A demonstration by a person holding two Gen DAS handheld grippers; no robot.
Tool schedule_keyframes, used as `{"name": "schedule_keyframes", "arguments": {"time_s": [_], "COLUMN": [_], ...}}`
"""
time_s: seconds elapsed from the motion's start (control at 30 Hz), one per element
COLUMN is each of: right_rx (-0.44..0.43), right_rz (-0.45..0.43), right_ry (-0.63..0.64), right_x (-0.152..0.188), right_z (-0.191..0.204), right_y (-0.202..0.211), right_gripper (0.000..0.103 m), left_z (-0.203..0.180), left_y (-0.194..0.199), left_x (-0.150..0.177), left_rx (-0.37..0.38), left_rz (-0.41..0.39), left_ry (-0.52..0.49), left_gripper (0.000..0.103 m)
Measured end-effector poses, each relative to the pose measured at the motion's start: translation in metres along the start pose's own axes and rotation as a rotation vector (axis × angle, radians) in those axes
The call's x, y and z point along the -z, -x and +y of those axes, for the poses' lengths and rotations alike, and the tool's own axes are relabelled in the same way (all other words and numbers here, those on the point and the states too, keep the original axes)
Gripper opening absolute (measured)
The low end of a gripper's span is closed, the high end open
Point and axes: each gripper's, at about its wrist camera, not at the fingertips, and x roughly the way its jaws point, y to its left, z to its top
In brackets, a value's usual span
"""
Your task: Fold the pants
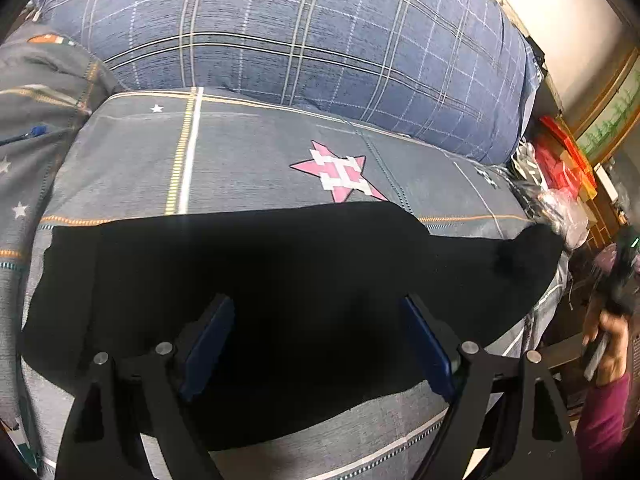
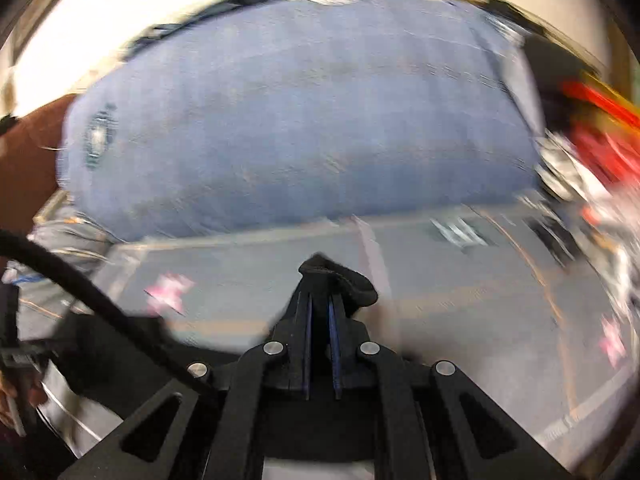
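Observation:
Black pants (image 1: 280,264) lie spread flat across the grey bed sheet (image 1: 240,152) in the left wrist view. My left gripper (image 1: 318,304) hovers over their middle, open wide, with nothing between its blue pads (image 1: 212,340). In the blurred right wrist view my right gripper (image 2: 320,288) is shut on a bunch of black pants cloth (image 2: 352,284) that pokes out past its tips, above the sheet (image 2: 460,312). More black cloth (image 2: 116,344) spreads below it to the left. A hand in a purple sleeve (image 1: 604,420) shows at the right edge.
A bulky blue plaid quilt (image 1: 300,40) is piled along the back of the bed. A pink star (image 1: 340,176) is printed on the sheet just beyond the pants. Red boxes (image 1: 560,160) and plastic bags (image 1: 560,208) crowd the bed's right side.

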Motion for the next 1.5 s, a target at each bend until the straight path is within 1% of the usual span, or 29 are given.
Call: {"name": "schedule_keyframes", "arguments": {"time_s": [0.03, 0.07, 0.13, 0.17, 0.2, 0.23, 0.27, 0.3, 0.33, 0.37, 0.43, 0.53, 0.6, 0.67, 0.73, 0.77, 0.8, 0.83, 0.87, 0.93, 0.97, 1.03, 1.13, 1.17, 1.27, 1.33, 1.4, 1.47, 1.5], "right_rx": [0.041, 0.108, 0.208, 0.211, 0.196, 0.164, 0.131, 0.070, 0.028, -0.038, -0.172, -0.287, -0.332, -0.354, -0.360, -0.383, -0.403, -0.403, -0.391, -0.371, -0.343, -0.316, -0.313, -0.296, -0.264, -0.237, -0.258, -0.268, -0.232], "right_rz": [0.078, 0.148, 0.188, 0.183, 0.156, 0.114, 0.083, 0.053, 0.045, 0.039, 0.039, 0.065, 0.100, 0.146, 0.175, 0.200, 0.218, 0.224, 0.191, 0.176, 0.166, 0.115, 0.048, 0.036, 0.089, 0.075, 0.060, 0.065, 0.039], "right_ry": [-0.010, 0.000, 0.020, 0.009, -0.008, -0.016, -0.008, 0.028, 0.063, 0.118, 0.245, 0.410, 0.500, 0.561, 0.586, 0.574, 0.564, 0.577, 0.609, 0.664, 0.695, 0.747, 0.713, 0.701, 0.643, 0.625, 0.540, 0.447, 0.407], "right_x": [0.017, 0.033, 0.053, 0.056, 0.055, 0.051, 0.046, 0.039, 0.034, 0.029, 0.022, 0.019, 0.020, 0.023, 0.028, 0.029, 0.030, 0.033, 0.037, 0.039, 0.040, 0.035, 0.015, 0.011, 0.019, 0.026, 0.024, 0.016, 0.013], "right_z": [-0.015, -0.026, -0.043, -0.051, -0.055, -0.053, -0.047, -0.034, -0.019, -0.003, 0.035, 0.080, 0.106, 0.121, 0.124, 0.123, 0.121, 0.123, 0.123, 0.128, 0.134, 0.141, 0.141, 0.140, 0.137, 0.137, 0.127, 0.108, 0.094], "right_y": [-0.007, -0.014, -0.012, -0.006, 0.004, 0.014, 0.019, 0.022, 0.018, 0.013, -0.001, -0.031, -0.054, -0.074, -0.085, -0.091, -0.095, -0.097, -0.093, -0.088, -0.084, -0.072, -0.064, -0.065, -0.094, -0.107, -0.101, -0.085, -0.070], "right_gripper": [0.011, 0.014, 0.014, 0.015, 0.016, 0.021, 0.031, 0.039, 0.055, 0.060, 0.060, 0.060, 0.060, 0.060, 0.060, 0.060, 0.056, 0.033, 0.026, 0.009, 0.009, 0.008, 0.008, 0.008, 0.008, 0.010, 0.018, 0.038, 0.042], "left_z": [-0.002, -0.004, -0.007, -0.010, -0.014, -0.020, -0.025, -0.034, -0.042, -0.049, -0.061, -0.074, -0.082, -0.091, -0.099, -0.103, -0.103, -0.102, -0.099, -0.093, -0.092, -0.085, -0.076, -0.074, -0.066, -0.062, -0.060, -0.055, -0.053], "left_y": [-0.001, -0.002, -0.003, -0.003, -0.004, -0.006, -0.008, -0.011, -0.013, -0.017, -0.024, -0.034, -0.038, -0.040, -0.048, -0.053, -0.057, -0.060, -0.062, -0.061, -0.058, -0.051, -0.045, -0.044, -0.043, -0.042, -0.038, -0.032, -0.030], "left_x": [0.000, -0.001, -0.002, -0.003, -0.004, -0.006, -0.007, -0.009, -0.010, -0.012, -0.014, -0.019, -0.025, -0.032, -0.039, -0.042, -0.044, -0.046, -0.047, -0.048, -0.048, -0.048, -0.048, -0.048, -0.046, -0.044, -0.041, -0.036, -0.033], "left_rx": [-0.001, 0.000, 0.005, 0.008, 0.012, 0.020, 0.029, 0.048, 0.070, 0.099, 0.132, 0.127, 0.125, 0.150, 0.162, 0.145, 0.123, 0.110, 0.115, 0.137, 0.140, 0.134, 0.117, 0.119, 0.116, 0.120, 0.122, 0.121, 0.118], "left_rz": [0.002, 0.004, 0.008, 0.010, 0.013, 0.021, 0.024, 0.027, 0.036, 0.053, 0.074, 0.086, 0.086, 0.092, 0.121, 0.129, 0.129, 0.129, 0.134, 0.134, 0.127, 0.102, 0.082, 0.076, 0.074, 0.079, 0.084, 0.083, 0.080], "left_ry": [-0.003, -0.006, -0.008, -0.013, -0.023, -0.041, -0.053, -0.073, -0.093, -0.120, -0.165, -0.233, -0.296, -0.372, -0.438, -0.462, -0.469, -0.464, -0.445, -0.411, -0.405, -0.387, -0.350, -0.339, -0.306, -0.290, -0.285, -0.284, -0.282], "left_gripper": [0.084, 0.084, 0.084, 0.084, 0.084, 0.084, 0.084, 0.084, 0.084, 0.086, 0.090, 0.090, 0.090, 0.091, 0.091, 0.091, 0.091, 0.091, 0.091, 0.091, 0.091, 0.091, 0.091, 0.091, 0.091, 0.091, 0.091, 0.091, 0.091]}}
